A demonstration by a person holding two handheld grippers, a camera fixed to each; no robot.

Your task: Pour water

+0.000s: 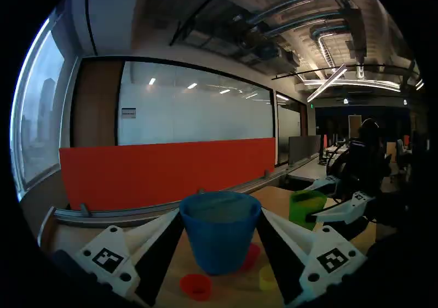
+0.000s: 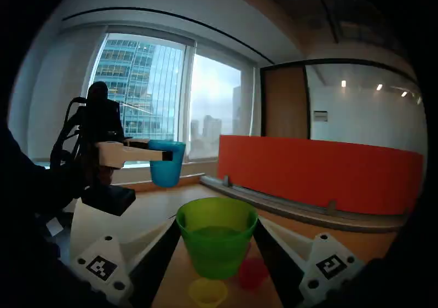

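Grips a blue cup (image 1: 220,242) upright between both fingers of the left claw (image 1: 219,215), clear of the desk (image 2: 156,204). Cannot tell whether water sits in it. Presses both fingers of the right claw (image 2: 217,223) on a green cup (image 2: 217,247), likewise upright, with a level surface showing partway up inside. Finds, on the desk just below the green cup, a small red cup (image 2: 253,272) and a small yellow cup (image 2: 208,291), side by side. Places, in the left gripper view, the green cup to the right of and beyond the blue one, apart and not touching. Backs onto an orange partition (image 1: 164,174) along the far desk edge, with a window (image 2: 148,105) beyond.
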